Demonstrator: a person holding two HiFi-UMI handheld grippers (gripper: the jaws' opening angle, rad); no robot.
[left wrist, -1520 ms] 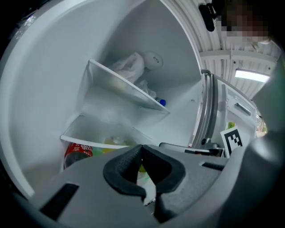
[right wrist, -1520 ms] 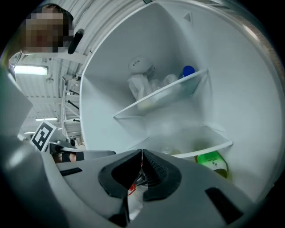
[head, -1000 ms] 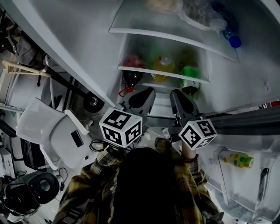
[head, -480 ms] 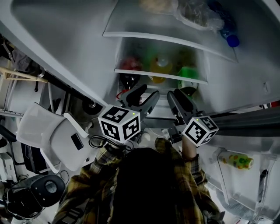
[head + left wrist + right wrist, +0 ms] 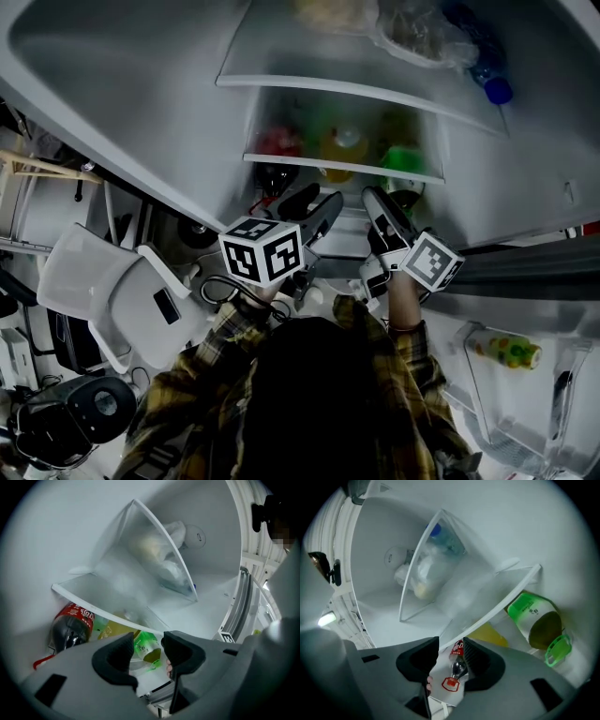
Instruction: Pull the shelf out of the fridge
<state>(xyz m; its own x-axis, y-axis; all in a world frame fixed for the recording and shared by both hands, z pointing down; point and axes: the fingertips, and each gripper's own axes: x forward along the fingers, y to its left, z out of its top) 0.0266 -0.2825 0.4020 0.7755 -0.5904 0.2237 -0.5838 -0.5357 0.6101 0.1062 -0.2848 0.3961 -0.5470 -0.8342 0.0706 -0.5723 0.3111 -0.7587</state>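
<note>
The fridge stands open with two glass shelves. The lower shelf [image 5: 342,167] [image 5: 103,613] [image 5: 497,604] has a white front edge; under it lie a cola bottle [image 5: 277,173] [image 5: 70,627], a yellow bottle [image 5: 342,148] and a green bottle [image 5: 405,157] [image 5: 534,618]. My left gripper [image 5: 309,200] [image 5: 146,644] hangs just below and before that edge, its jaws opening with nothing between them. My right gripper [image 5: 380,199] [image 5: 450,656] is beside it, open, holding nothing; the shelf edge runs just past its fingertips.
The upper shelf [image 5: 356,89] carries plastic bags and a blue-capped bottle [image 5: 497,82]. The fridge door at the right holds a bottle [image 5: 503,347] in its rack. A white chair [image 5: 103,291] and a black appliance [image 5: 84,408] stand at the left.
Both grippers have gone from shut to open. They have also edged up a little towards the lower shelf's front edge.
</note>
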